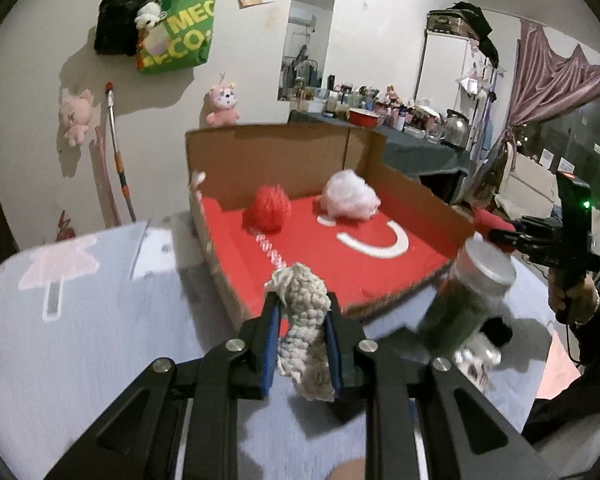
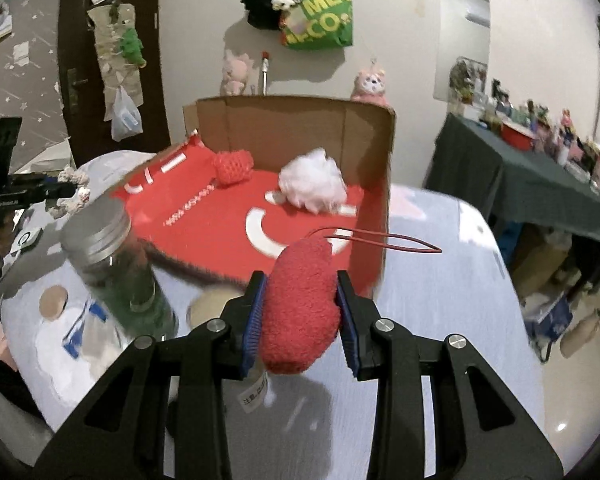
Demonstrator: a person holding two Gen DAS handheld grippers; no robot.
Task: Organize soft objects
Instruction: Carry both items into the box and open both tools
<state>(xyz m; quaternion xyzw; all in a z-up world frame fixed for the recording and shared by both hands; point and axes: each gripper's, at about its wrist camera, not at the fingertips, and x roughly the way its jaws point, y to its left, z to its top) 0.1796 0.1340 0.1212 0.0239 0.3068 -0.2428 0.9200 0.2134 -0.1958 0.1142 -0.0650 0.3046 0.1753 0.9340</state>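
You see a metal-lidded jar (image 2: 112, 264) at nine o'clock, a green tote bag (image 2: 320, 16) at twelve (hung on the wall), a cluttered table (image 2: 540, 160) at three.

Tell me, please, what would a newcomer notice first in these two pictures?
First, the open cardboard box with its red floor, holding a red yarn ball and a white fluffy pom-pom. Then the right gripper squeezing a red plush piece, and the left gripper squeezing a cream knitted piece.

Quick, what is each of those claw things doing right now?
Left gripper: closed on a cream knitted piece.
Right gripper: closed on a red fuzzy toy.
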